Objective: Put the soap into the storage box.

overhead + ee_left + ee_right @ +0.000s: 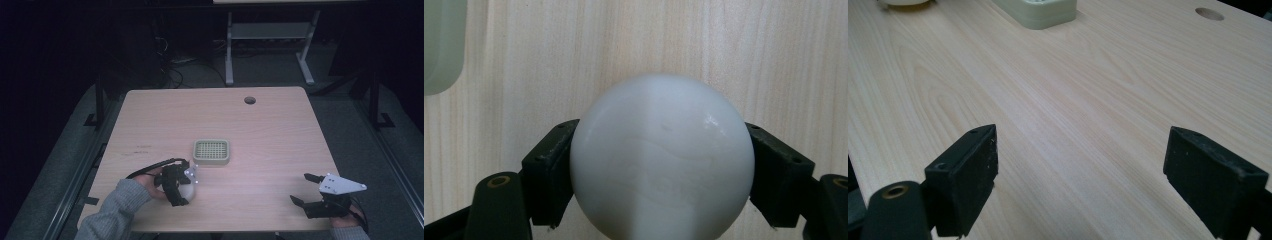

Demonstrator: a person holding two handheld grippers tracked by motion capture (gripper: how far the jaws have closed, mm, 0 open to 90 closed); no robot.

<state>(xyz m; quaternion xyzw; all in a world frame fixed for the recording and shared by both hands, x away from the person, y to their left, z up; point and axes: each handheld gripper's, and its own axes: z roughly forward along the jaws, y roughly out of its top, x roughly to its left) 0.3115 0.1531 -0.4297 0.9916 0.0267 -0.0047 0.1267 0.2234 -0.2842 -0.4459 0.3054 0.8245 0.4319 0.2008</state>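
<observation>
A smooth white ball point(661, 160) sits between the two black jaws of my left gripper point(661, 172), which press on its sides. From above, the left gripper point(184, 186) is at the table's front left with the ball point(188, 190) under it, just below and left of a pale green square tray point(211, 152) with a grid top. My right gripper point(305, 188) rests near the front right edge, jaws wide apart with bare table between them point(1080, 160). The tray point(1040, 11) is far ahead of it.
The light wood table point(270, 135) has a round cable hole point(250, 100) near its back edge. Behind the table stand a desk frame point(270, 35) and cables on a dark floor. A grey sleeve point(117, 207) comes in at the front left.
</observation>
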